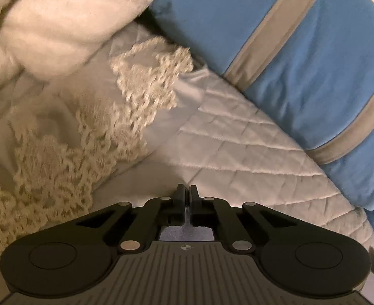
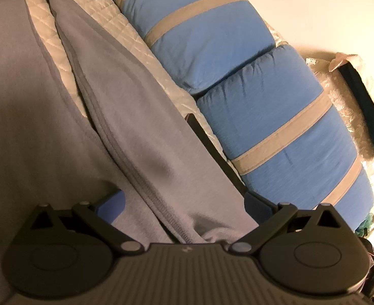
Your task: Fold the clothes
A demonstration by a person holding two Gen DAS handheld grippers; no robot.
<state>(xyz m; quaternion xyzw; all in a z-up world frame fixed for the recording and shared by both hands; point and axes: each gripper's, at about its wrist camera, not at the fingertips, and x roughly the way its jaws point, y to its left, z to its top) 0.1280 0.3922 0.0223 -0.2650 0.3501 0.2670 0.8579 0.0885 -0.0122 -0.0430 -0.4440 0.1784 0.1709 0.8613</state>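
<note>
The quilted white bedcover (image 2: 125, 33) is the work surface, with blue pillows banded in beige (image 2: 237, 81) along its far side. Across it lies the grey garment (image 2: 141, 132), a long panel with a ribbed seam running lengthwise toward the right gripper (image 2: 184, 203). That gripper's blue-padded fingers (image 2: 113, 203) stand wide apart on either side of the cloth, which passes between them; the pads do not appear to press on it.

The left gripper (image 1: 186, 193) points at bare quilting beside a cream lace cloth (image 1: 141, 81), its jaws together; a thin pale sliver shows between them, and whether that is cloth I cannot tell.

To fold well, I judge that the right jaws should close on the edge of the garment before lifting, and that the left should find a matching edge further along so that the panel turns over evenly, clear of the lace.
</note>
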